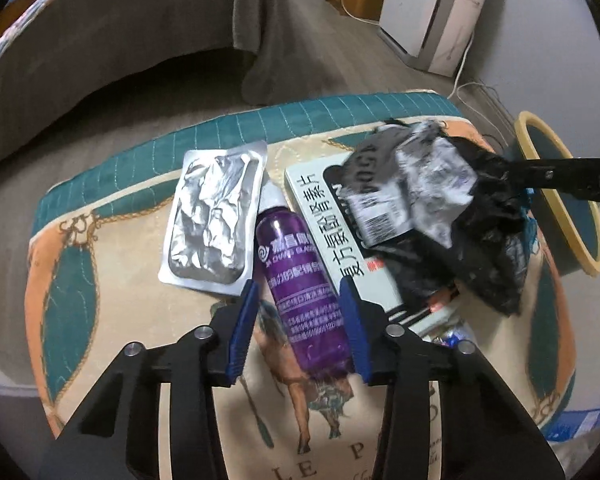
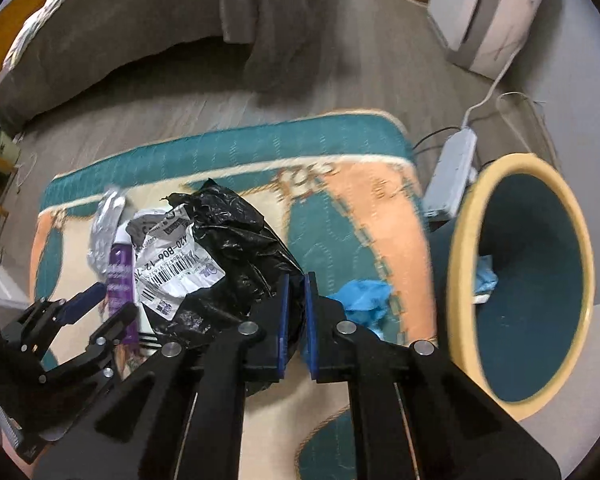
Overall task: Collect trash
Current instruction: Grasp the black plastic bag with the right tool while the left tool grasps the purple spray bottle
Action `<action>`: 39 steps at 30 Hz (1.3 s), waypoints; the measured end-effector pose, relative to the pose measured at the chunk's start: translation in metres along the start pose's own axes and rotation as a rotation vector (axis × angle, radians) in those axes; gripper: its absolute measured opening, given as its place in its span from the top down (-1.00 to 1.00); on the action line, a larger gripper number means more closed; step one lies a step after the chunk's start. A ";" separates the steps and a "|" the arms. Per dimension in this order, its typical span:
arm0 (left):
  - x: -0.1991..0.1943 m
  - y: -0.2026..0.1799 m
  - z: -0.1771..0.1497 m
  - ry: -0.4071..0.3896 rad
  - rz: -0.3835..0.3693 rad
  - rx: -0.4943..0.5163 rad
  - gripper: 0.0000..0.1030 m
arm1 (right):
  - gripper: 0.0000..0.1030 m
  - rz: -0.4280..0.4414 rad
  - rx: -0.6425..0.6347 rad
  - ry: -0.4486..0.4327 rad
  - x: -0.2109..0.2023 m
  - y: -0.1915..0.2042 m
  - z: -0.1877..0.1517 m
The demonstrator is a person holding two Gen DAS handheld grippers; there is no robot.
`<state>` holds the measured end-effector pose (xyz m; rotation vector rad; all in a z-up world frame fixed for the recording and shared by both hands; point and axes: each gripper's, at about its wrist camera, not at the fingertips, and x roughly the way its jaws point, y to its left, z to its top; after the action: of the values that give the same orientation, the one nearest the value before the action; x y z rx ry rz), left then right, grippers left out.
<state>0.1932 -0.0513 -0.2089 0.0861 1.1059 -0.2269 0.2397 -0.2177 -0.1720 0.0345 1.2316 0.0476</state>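
My right gripper [image 2: 295,278] is shut on a crumpled black plastic mailer bag [image 2: 236,248] with a white barcode label and holds it above the table; it also shows in the left wrist view [image 1: 432,188]. My left gripper [image 1: 300,292] is open, its jaws on either side of a purple bottle [image 1: 300,280] lying on the cloth-covered table [image 1: 100,280]. A silver foil blister pack [image 1: 214,216] lies left of the bottle. A pale medicine box [image 1: 332,232] lies right of it. A teal bin with a yellow rim [image 2: 520,280] stands at the right.
A blue crumpled glove [image 2: 364,300] lies on the cloth near the bin; blue trash sits inside the bin. A grey power strip [image 2: 452,172] and cables lie on the floor behind. A bed with a grey blanket [image 1: 120,40] stands beyond the table.
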 end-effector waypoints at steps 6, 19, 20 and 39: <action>0.005 0.012 0.003 0.034 0.036 -0.039 0.28 | 0.83 -0.001 -0.051 0.081 0.018 0.005 -0.006; 0.023 0.009 0.005 0.038 0.039 0.043 0.36 | -0.13 0.077 -0.040 0.114 0.035 0.015 -0.008; 0.022 0.009 0.005 0.037 0.035 0.042 0.36 | -0.08 0.084 -0.032 0.118 0.036 0.012 -0.008; -0.058 0.006 -0.004 -0.133 -0.007 0.052 0.36 | 0.93 0.149 -0.026 -0.096 -0.061 0.002 -0.001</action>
<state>0.1662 -0.0370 -0.1588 0.1119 0.9685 -0.2635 0.2185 -0.2193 -0.1143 0.1047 1.1308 0.1899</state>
